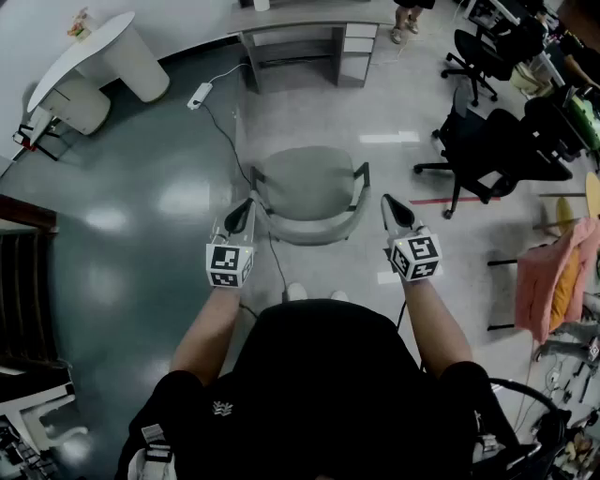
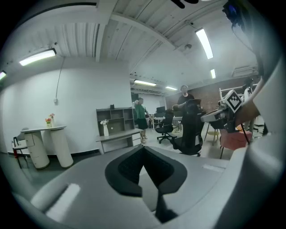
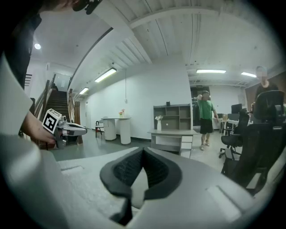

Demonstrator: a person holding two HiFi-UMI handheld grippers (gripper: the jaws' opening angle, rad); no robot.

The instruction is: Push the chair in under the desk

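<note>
On the open floor ahead of the person, the grey chair (image 1: 309, 192) is standing well apart from the desk (image 1: 300, 37), its curved back apparently nearest them. The left gripper (image 1: 246, 214) and right gripper (image 1: 397, 214) are flanking it just beside the dark armrests, equally near, both with jaws pressed together on nothing. The push would be running straight ahead, toward the desk.

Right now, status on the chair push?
Grippers shut, empty: left gripper, right gripper flank chair. Chair short of desk, not under it. Cable, power strip on floor left of path.
</note>
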